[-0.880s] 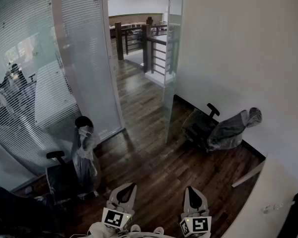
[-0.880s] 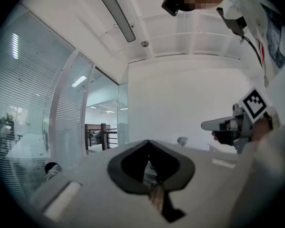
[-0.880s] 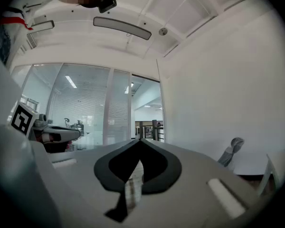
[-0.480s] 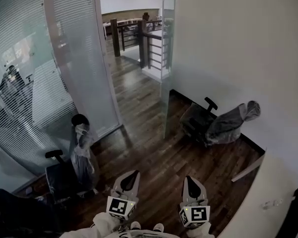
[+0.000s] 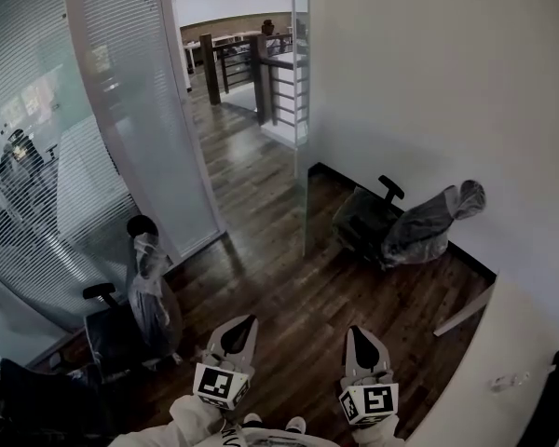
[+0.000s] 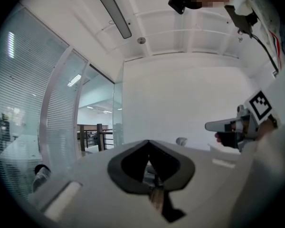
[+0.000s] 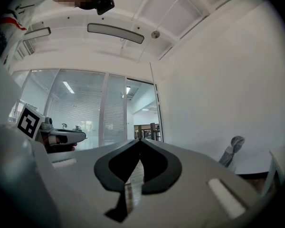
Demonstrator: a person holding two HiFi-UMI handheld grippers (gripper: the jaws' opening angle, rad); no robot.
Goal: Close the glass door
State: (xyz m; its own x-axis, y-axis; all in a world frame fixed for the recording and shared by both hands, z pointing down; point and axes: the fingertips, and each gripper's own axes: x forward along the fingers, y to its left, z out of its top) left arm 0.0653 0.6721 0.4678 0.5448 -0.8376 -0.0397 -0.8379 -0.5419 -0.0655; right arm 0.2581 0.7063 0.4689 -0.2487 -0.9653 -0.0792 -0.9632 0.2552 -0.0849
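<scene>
You are standing in an office room, looking steeply down. The glass door [image 5: 301, 138] stands open at the far middle of the wooden floor [image 5: 289, 296]. It is a tall, clear, frameless pane swung into the room so that you see it almost edge-on, as a narrow pale-green sliver. The boards and the wall show through it, and its foot meets the floor just in front of the white wall [image 5: 447, 82] on the right. To its left is a curved frosted glass partition [image 5: 140, 110] ruled with fine horizontal stripes. Between the partition and the door you can see through to a dark railing [image 5: 247, 68]. A plastic-wrapped office chair [image 5: 401, 231] sits against the wall beside the door. A second wrapped chair [image 5: 135, 315] stands at the floor's left edge, by the partition. The corner of a white tabletop [image 5: 512, 361] fills the near right. Your left gripper [image 5: 245, 322] and right gripper [image 5: 357, 331] sit side by side at the near edge of the floor, pointing level toward the door and well apart from it. Each claw is fully closed, with its tips meeting and nothing between them.
</scene>
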